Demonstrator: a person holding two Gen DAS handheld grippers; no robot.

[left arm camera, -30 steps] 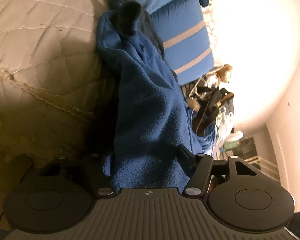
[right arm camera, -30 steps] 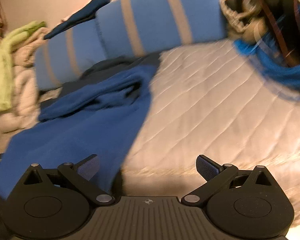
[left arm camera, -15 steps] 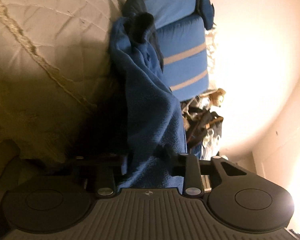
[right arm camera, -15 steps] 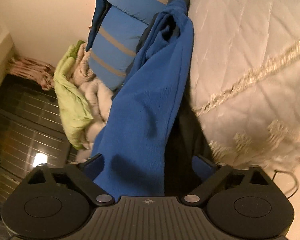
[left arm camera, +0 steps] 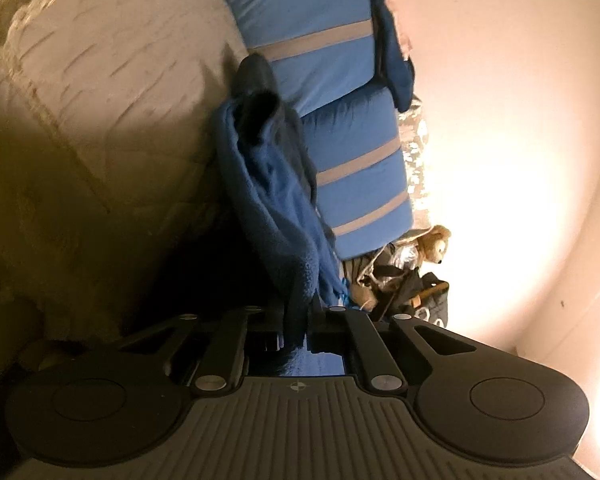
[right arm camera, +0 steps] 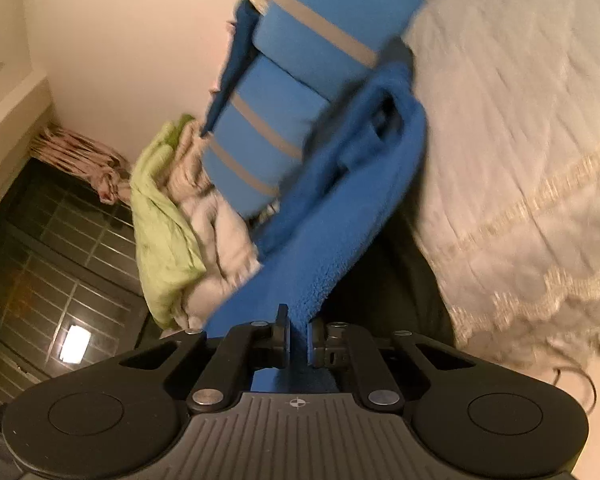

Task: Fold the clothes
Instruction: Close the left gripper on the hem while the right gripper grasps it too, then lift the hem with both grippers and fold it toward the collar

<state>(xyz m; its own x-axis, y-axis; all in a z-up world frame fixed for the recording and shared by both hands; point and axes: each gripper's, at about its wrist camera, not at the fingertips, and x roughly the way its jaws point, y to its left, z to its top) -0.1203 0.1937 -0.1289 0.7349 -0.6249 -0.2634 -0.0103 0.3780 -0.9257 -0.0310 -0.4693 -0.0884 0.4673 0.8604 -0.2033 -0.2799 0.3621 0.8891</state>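
both grippers clamped on the fleece (left arm camera: 276, 216): left gripper (left arm camera: 296, 328) pinching a dark, bunched edge, right gripper (right arm camera: 298, 340) pinching a flatter edge of the same blue cloth (right arm camera: 340, 216). fleece strung from the jaws toward the pillows (left arm camera: 332, 92), its far end draped against them, the middle hanging off the bed (left arm camera: 100, 120) rather than lying on it.

probably the lift-and-spread stage, fold itself not yet made. to do it well:

- draw the grippers apart, away from each other along the near edge, until that edge runs taut and straight between them.
- keep both at one height, or the cloth will hang skewed.
- pull back from the pillows only enough to free the far end; dragging it risks catching the dark item (left arm camera: 254, 74) beside the pillows.
- lower onto bare quilt, clear of the pillows, far end first.
- hold the pinch firm; fleece looks thick and springy, likely to slip from a shallow bite.

left bite looks bunched, so may need regripping once flat.
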